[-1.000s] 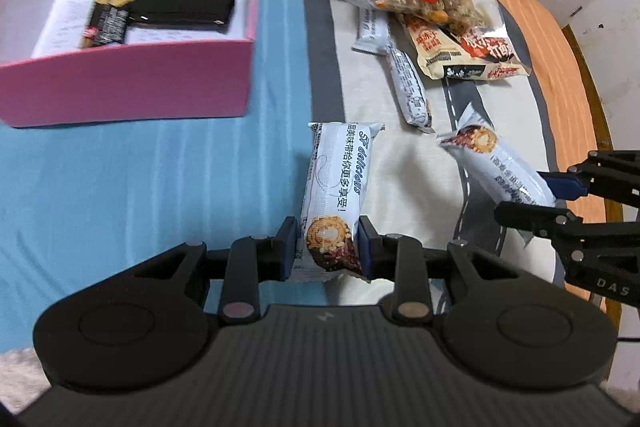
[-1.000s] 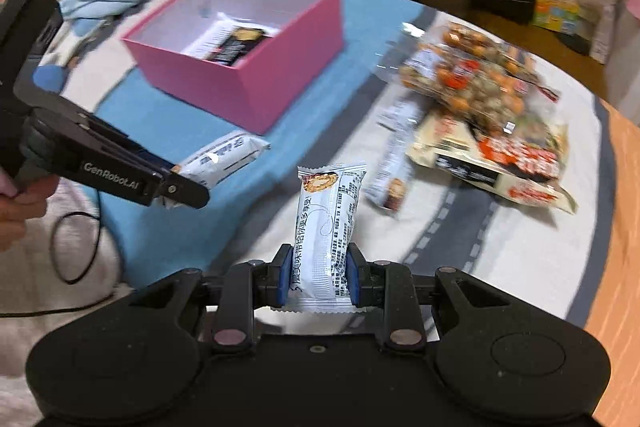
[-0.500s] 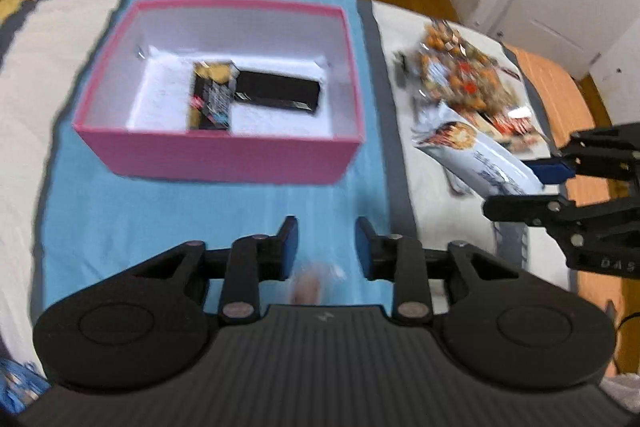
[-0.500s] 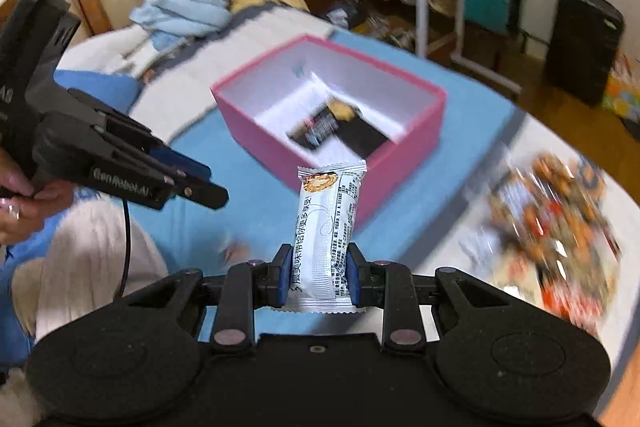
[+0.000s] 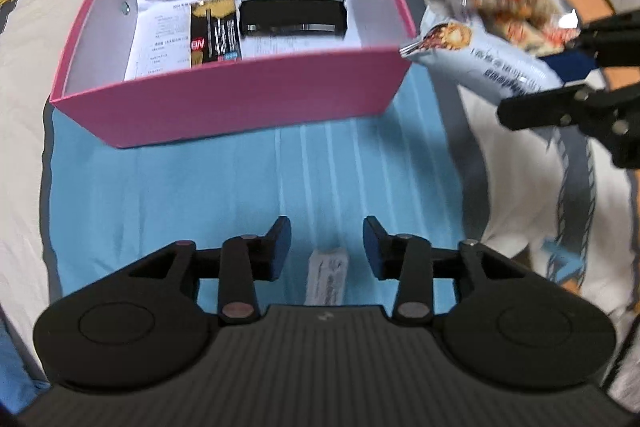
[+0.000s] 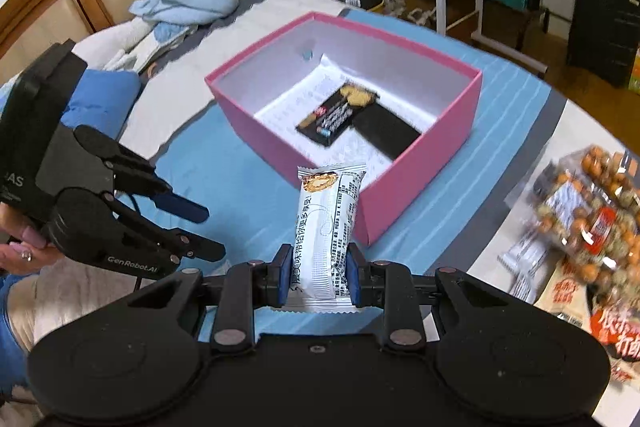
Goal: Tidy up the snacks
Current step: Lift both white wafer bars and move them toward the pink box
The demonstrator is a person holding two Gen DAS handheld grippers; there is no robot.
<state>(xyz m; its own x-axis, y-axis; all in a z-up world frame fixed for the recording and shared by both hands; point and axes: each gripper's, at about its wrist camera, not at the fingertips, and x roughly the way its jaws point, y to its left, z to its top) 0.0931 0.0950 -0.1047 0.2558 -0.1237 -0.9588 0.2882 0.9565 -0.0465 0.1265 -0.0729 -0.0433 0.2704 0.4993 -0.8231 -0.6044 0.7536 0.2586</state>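
Two tongs: right tongs [image 6: 318, 279] pinching a white bar [image 6: 326, 227] by its bottom end, just short of the pink box [image 5: 240, 95]. Left tongs [image 5: 326, 247] spread, empty; a second bar [image 5: 326, 279] lies on the bed below them. Risks: end grip may let the bar swing into the box wall; the dropped bar could get forgotten.

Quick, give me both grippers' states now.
Left gripper: open, holding nothing; a white packet lies below it.
Right gripper: shut on a white snack bar.
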